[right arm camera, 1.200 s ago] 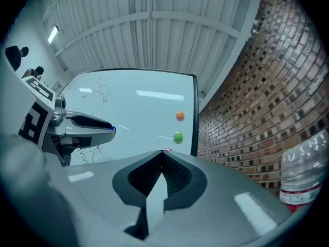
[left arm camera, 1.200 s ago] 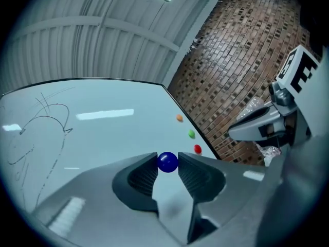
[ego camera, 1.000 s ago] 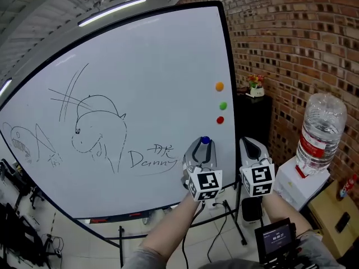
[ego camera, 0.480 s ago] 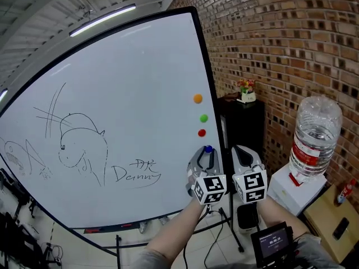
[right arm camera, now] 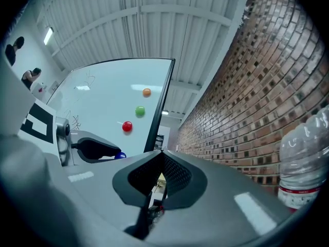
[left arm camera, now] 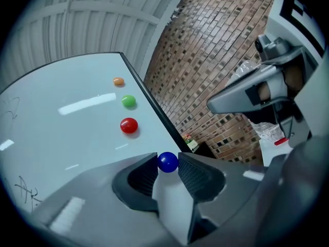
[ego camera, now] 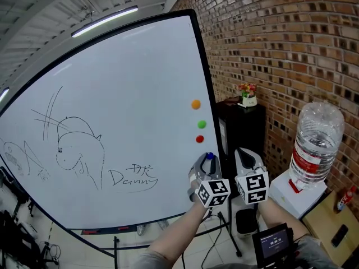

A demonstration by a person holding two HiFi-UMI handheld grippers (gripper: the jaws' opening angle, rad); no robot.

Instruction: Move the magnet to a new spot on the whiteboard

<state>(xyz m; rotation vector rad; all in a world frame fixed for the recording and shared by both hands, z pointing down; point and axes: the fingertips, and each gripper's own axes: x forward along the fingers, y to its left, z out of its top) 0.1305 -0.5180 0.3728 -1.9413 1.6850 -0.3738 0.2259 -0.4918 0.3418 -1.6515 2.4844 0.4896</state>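
Observation:
The whiteboard (ego camera: 112, 94) stands upright and fills the left of the head view. Orange (ego camera: 195, 103), green (ego camera: 201, 124) and red (ego camera: 199, 139) magnets sit in a column near its right edge. My left gripper (ego camera: 208, 160) is shut on a small blue magnet (left arm camera: 167, 161), pinched at the jaw tips just below and right of the red magnet (left arm camera: 128, 125). Whether the blue magnet touches the board I cannot tell. My right gripper (ego camera: 247, 157) hangs beside it to the right, off the board, jaws shut with nothing between them (right arm camera: 162, 154).
A brick wall (ego camera: 280, 49) runs along the right. A black cabinet (ego camera: 244, 128) with a small plant (ego camera: 247, 94) stands behind the board's edge. A large water bottle (ego camera: 315, 139) sits on a white box at right. Pen drawings (ego camera: 78, 150) cover the board's left.
Both grippers have shifted right along the board and slightly down. The blue magnet, still in the left jaws, has gone from below-left of the red magnet to below-right of it.

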